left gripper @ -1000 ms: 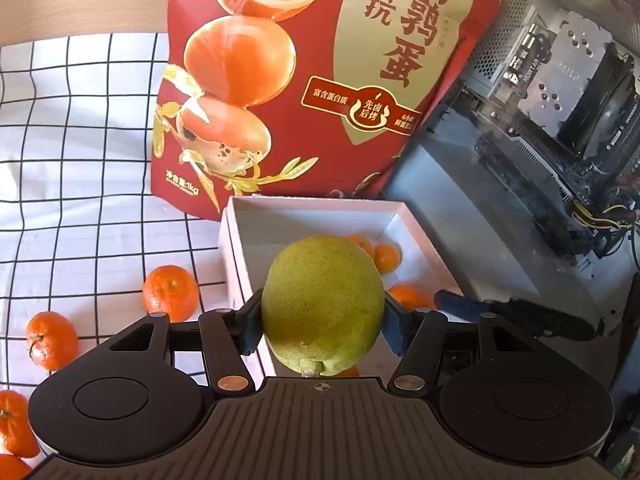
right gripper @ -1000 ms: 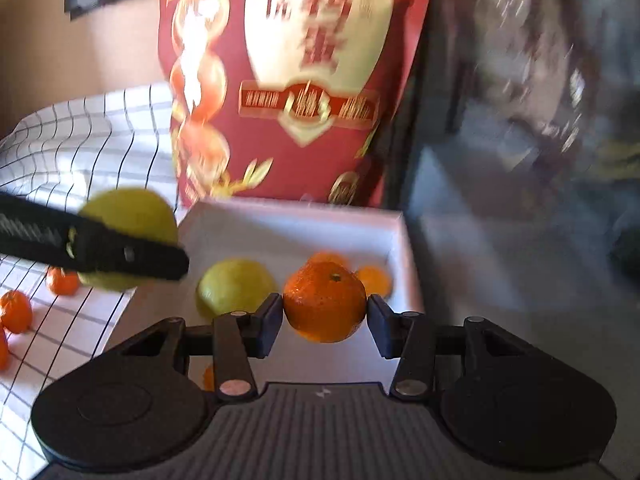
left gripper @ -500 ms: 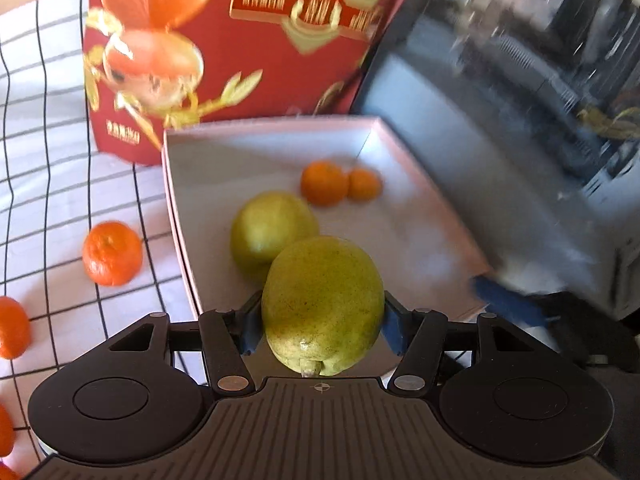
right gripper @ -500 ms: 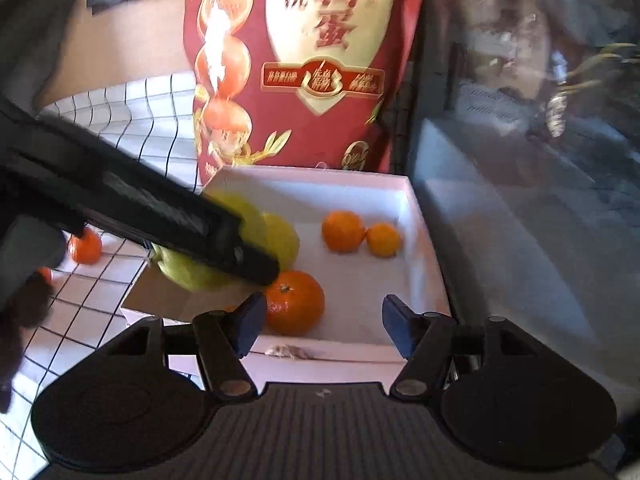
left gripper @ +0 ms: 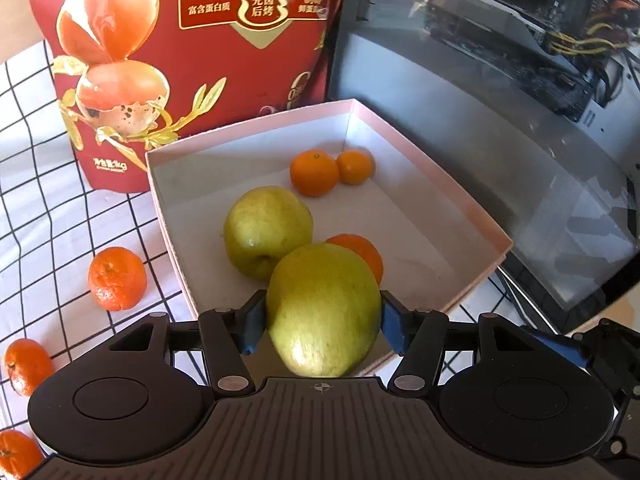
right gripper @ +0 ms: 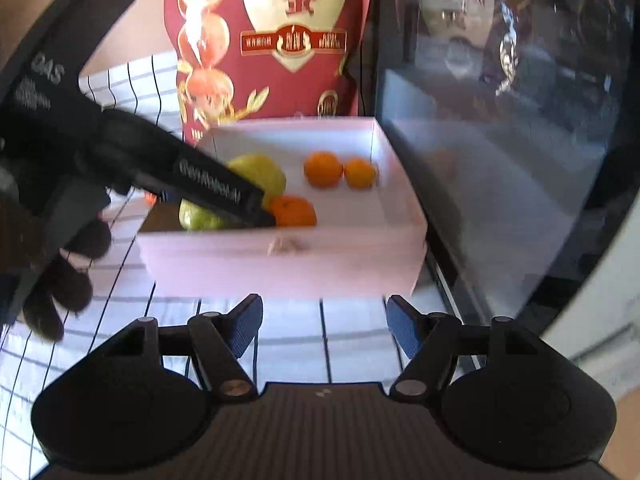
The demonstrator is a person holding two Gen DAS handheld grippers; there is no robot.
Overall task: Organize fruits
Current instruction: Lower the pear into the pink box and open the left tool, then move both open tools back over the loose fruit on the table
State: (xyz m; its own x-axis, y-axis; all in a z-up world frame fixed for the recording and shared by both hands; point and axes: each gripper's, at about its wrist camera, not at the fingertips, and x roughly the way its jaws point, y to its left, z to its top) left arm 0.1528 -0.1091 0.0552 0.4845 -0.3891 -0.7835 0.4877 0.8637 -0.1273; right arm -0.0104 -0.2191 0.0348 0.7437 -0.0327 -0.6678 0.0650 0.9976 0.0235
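Left gripper (left gripper: 323,322) body is looking matt black plastic, ribbed; blue pads (left gripper: 390,328) rubbery. Green pear (left gripper: 324,308) between them is showing smooth, faintly speckled skin. Ahead: box (left gripper: 440,184) is reading as matt white-pink card, red bag (left gripper: 192,40) glossy film. Left: checked cloth (left gripper: 32,200), dimpled tangerine (left gripper: 116,278).

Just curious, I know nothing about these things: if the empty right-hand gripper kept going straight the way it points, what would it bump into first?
Probably the near wall of the pink box, straight ahead of the right gripper; depth is hard to judge.
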